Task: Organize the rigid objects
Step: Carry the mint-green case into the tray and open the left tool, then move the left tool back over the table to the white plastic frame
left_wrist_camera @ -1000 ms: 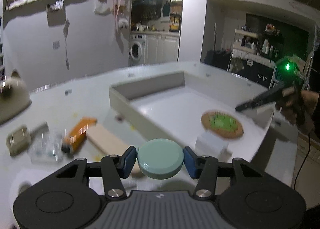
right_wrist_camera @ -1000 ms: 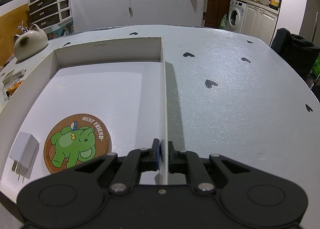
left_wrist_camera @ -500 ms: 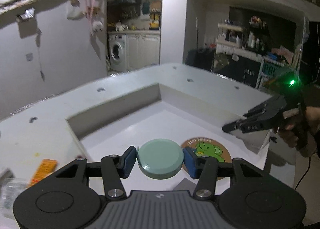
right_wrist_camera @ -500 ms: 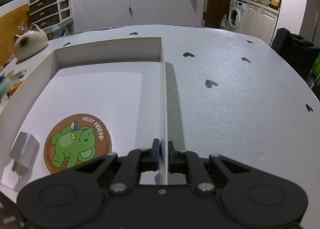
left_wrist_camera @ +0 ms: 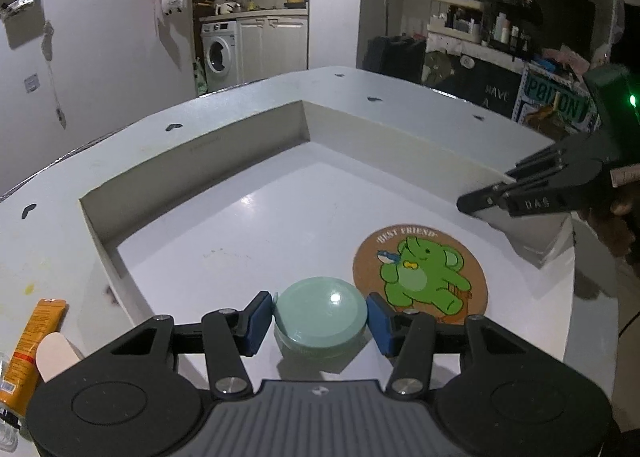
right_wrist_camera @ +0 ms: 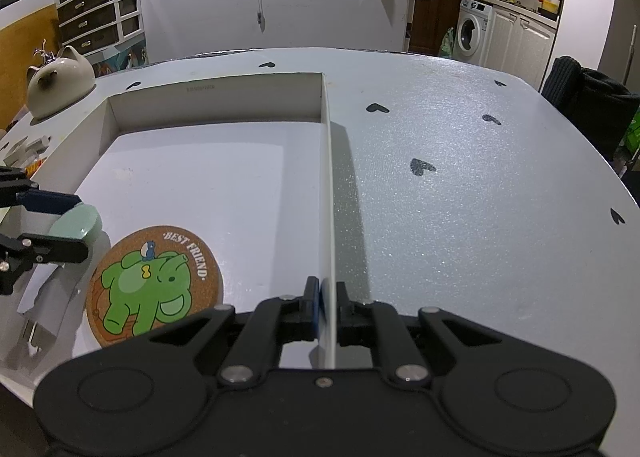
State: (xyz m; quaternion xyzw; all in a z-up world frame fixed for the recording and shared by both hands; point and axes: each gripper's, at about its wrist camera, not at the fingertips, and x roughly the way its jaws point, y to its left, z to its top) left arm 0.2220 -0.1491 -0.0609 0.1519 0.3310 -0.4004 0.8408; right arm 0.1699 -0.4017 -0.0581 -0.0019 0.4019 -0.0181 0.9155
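While left gripper (left_wrist_camera: 320, 317) clasps mint lid (left_wrist_camera: 320, 311); right gripper (right_wrist_camera: 327, 307) pinches tray wall (right_wrist_camera: 329, 193).

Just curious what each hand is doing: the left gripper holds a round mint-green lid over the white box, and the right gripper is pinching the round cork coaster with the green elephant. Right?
Not quite. The right gripper is pinching the white box's thin side wall, not the round cork elephant coaster, which lies untouched on the box floor; the right wrist view shows this. The left gripper does hold the round mint-green lid over the box.
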